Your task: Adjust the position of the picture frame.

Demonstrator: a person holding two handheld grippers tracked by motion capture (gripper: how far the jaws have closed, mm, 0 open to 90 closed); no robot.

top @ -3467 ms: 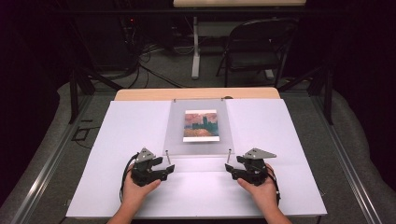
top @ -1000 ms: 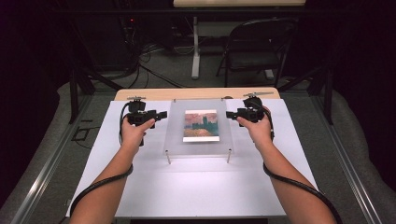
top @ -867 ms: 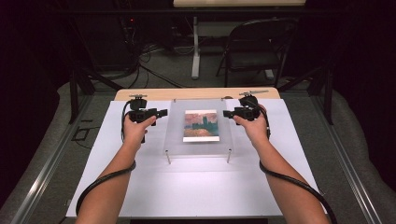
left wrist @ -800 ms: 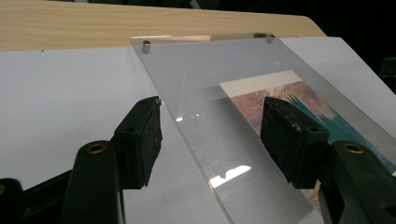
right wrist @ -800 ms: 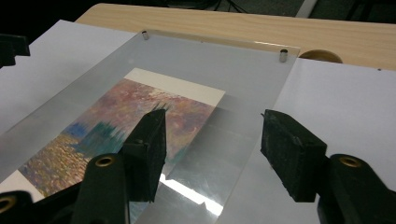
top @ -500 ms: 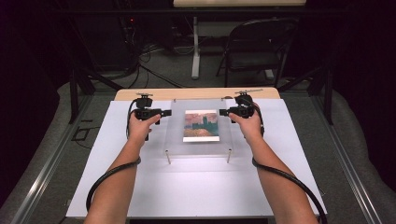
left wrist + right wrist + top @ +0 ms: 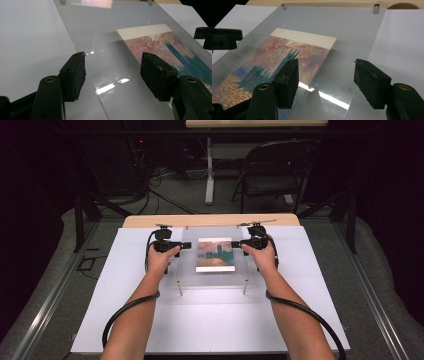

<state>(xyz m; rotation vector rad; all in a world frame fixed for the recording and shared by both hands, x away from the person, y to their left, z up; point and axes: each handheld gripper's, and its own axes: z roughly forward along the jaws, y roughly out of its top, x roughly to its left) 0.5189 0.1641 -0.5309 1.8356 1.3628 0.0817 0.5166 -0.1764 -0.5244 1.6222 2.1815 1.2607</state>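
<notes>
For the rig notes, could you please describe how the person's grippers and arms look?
Both the left gripper and the right gripper are black, each with two blocky black fingers fixed by brass-coloured screws. A thick black cable trails in a loop from each one. The forearms are bare, with no sleeves or gloves in sight.

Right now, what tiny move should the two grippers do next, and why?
Probably ease both a little lower and inward, then close. The left gripper and right gripper stand open on opposite side edges of the clear plate that covers the picture. Each gripper view shows an edge between the jaws, not pinched yet.
</notes>
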